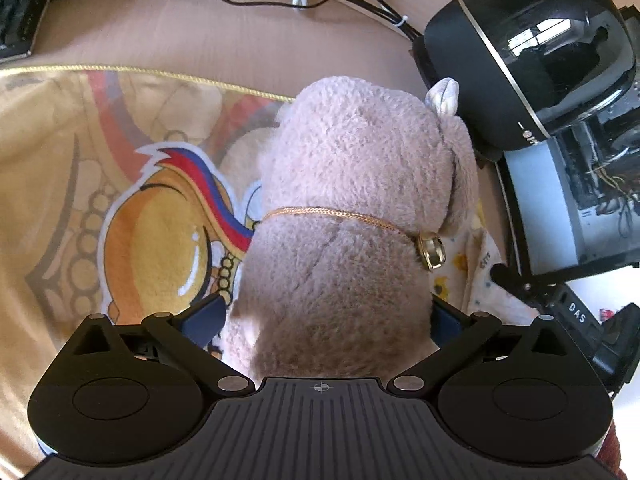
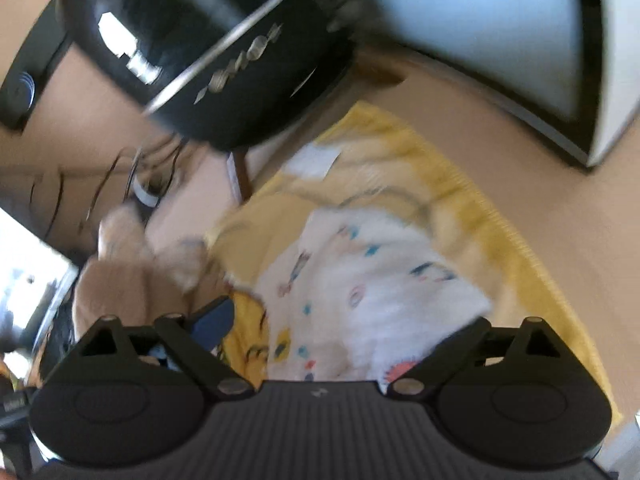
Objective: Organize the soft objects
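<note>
left gripper (image 1: 326, 312) clenched on the plush toy (image 1: 352, 208), over the printed cushion (image 1: 120, 200) at the desk's (image 1: 200, 36) near edge; right gripper (image 2: 332, 320) spread wide around white patterned cloth (image 2: 360, 280), contact unclear; black speaker (image 1: 532, 48) beyond.

The plush toy (image 1: 352, 208) is a soft pinkish grey, with a thin gold cord (image 1: 332, 213) round its neck and a shiny gold bell (image 1: 430, 249). Its little ear (image 1: 442, 94) is pale grey-white. Under it lies a tan mat (image 1: 60, 152) with a gold edge and a cartoon picture in orange, red, blue and white. The white cloth (image 2: 372, 292) has small blue, pink and red shapes on it, and it sits on a yellow cloth (image 2: 492, 232). The round speaker (image 1: 532, 52) is shiny black with a silver stripe. The desk (image 1: 180, 28) is light brown. Both grippers are black with blue pads (image 1: 208, 314).
</note>
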The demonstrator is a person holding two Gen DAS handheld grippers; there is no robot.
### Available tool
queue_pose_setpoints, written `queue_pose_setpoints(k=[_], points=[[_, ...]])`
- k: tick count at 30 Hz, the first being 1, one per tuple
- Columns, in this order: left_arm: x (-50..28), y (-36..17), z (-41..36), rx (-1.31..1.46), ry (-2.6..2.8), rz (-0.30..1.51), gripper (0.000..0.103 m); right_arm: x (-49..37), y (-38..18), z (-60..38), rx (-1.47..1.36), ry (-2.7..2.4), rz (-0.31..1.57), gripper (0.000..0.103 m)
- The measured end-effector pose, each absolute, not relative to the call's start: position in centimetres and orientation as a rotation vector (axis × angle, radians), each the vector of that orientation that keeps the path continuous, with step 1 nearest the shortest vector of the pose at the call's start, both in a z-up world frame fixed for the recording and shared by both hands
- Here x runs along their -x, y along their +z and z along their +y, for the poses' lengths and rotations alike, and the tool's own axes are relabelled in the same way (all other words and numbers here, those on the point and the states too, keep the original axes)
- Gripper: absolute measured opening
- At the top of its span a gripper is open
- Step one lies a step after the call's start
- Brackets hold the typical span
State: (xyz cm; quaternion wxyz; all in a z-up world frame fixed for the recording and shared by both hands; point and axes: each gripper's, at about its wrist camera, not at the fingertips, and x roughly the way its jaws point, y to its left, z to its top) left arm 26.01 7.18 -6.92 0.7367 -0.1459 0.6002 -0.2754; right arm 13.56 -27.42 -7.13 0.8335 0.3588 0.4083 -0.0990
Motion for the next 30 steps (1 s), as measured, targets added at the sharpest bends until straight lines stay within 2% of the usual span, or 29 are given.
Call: queue_pose_setpoints(k=[3, 5, 8, 10, 12, 16, 25, 28, 30], points=[[-26.2, -7.4, 7.0, 0.340, -0.609, 1.343, 0.103, -13.5, -6.5, -26.8, -0.599, -0.229, 0.923, 0.087], [-26.2, -7.4, 6.6, 0.329, -0.601, 1.344, 0.103, -13.8, -6.2, -25.6, -0.456, -0.204, 1.006, 0.085], [-26.1, -7.3, 6.2, 0.321, -0.577, 1.344, 0.103, -14.0, -6.0, -23.7, -0.265, -0.172, 1.013, 0.058], [-25.9, -7.2, 6.0, 0.322, -0.548, 1.344, 0.103, -13.8, -5.9, -23.0, -0.201, -0.136, 0.974, 0.035], [-25.5, -6.9, 5.8, 0.314, -0.523, 1.337, 0.103, -13.7, -5.5, -23.4, -0.267, -0.126, 0.934, 0.024], [-25.5, -7.0, 5.8, 0.331, -0.500, 1.347, 0.103, -14.1, -3.9, -24.9, -0.482, -0.102, 0.822, 0.017], [-25.3, -5.6, 6.7, 0.289, -0.422, 1.302, 0.103, -18.1, 4.9, -23.1, -0.566, 0.289, 0.585, 0.015], [-25.1, -4.8, 7.0, 0.261, -0.391, 1.274, 0.103, -20.2, 6.2, -21.3, -0.586, 0.438, 0.564, 0.016], [-25.1, -4.4, 7.2, 0.242, -0.370, 1.255, 0.103, -21.9, 5.3, -19.7, -0.565, 0.470, 0.614, 0.016]])
